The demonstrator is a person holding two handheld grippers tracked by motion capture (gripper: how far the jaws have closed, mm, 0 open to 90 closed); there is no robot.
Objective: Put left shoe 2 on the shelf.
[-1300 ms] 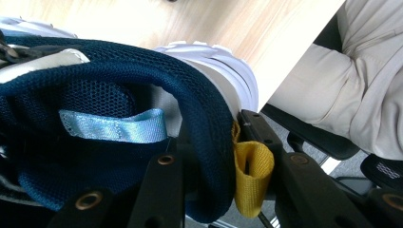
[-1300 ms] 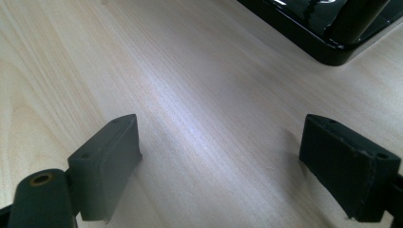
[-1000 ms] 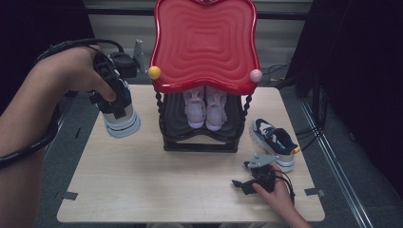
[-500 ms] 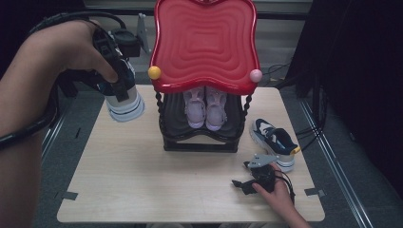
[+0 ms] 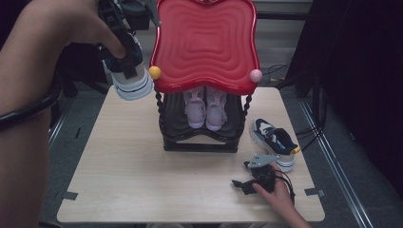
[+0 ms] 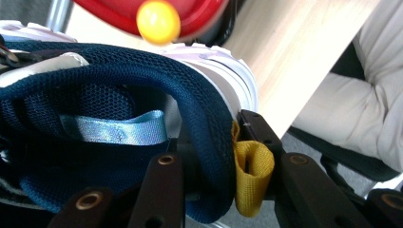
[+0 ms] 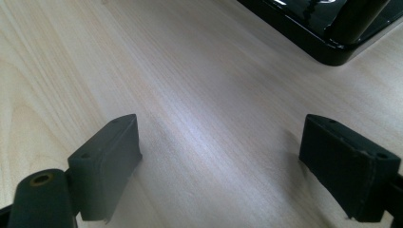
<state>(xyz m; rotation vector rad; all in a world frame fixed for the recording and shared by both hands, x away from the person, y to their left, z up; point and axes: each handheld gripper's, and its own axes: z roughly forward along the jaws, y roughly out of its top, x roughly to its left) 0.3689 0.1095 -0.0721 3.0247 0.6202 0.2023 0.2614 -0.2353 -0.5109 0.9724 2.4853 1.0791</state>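
Navy sneaker (image 5: 127,71) clamped at heel collar in left gripper (image 6: 216,190), beside red rack top (image 5: 205,45), above table (image 5: 128,166).

Each claw (image 7: 223,166) has 2 black jaws with brass-ringed screw holes, a black cable trailing, arms unsleeved.

Shoe (image 6: 109,118): I see its toe cut off by the frame; rack (image 5: 199,137) lower shelf largely hidden under red top (image 5: 205,45).
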